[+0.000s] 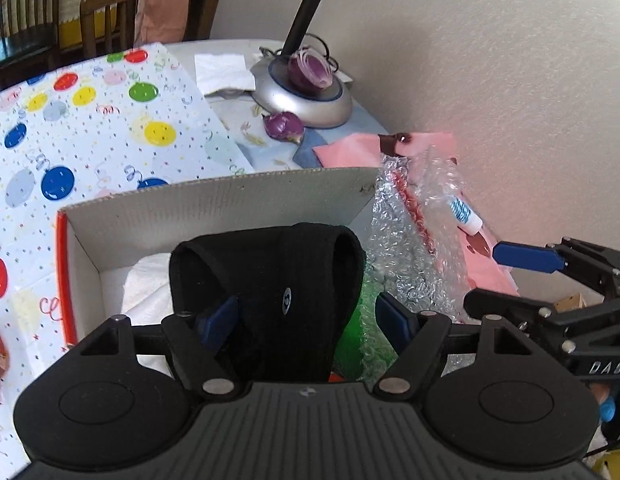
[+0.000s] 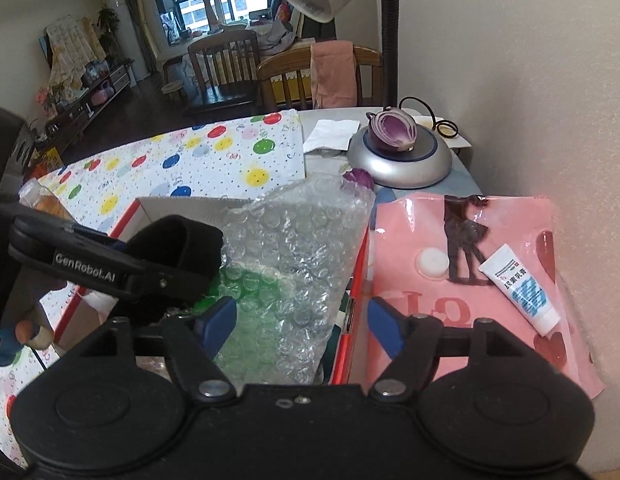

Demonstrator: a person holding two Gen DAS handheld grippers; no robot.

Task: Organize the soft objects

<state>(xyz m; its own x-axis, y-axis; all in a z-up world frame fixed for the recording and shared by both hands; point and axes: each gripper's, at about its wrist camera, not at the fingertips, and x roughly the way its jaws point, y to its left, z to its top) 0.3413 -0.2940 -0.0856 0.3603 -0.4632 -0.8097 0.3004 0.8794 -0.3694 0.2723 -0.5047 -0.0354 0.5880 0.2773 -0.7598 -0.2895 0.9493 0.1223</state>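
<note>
A black folded sock (image 1: pixel 277 292) hangs between my left gripper's (image 1: pixel 310 320) blue pads, over a white-lined, red-sided cardboard box (image 1: pixel 213 208). The left jaws stand wide; the sock drapes over the left pad (image 1: pixel 219 322), so I cannot tell if it is gripped. White cloth (image 1: pixel 149 284) lies in the box. Clear bubble wrap (image 2: pixel 289 264) over something green fills the box's right part. My right gripper (image 2: pixel 301 326) is open and empty just above the bubble wrap. The sock (image 2: pixel 177 252) and left gripper show at left in the right wrist view.
A pink bag (image 2: pixel 462 280) with a white tube (image 2: pixel 518 288) lies right of the box by the wall. A lamp base (image 2: pixel 402 156) holds a halved red onion (image 2: pixel 394 130). Balloon-print paper (image 1: pixel 89 132) covers the table at left. Chairs stand behind.
</note>
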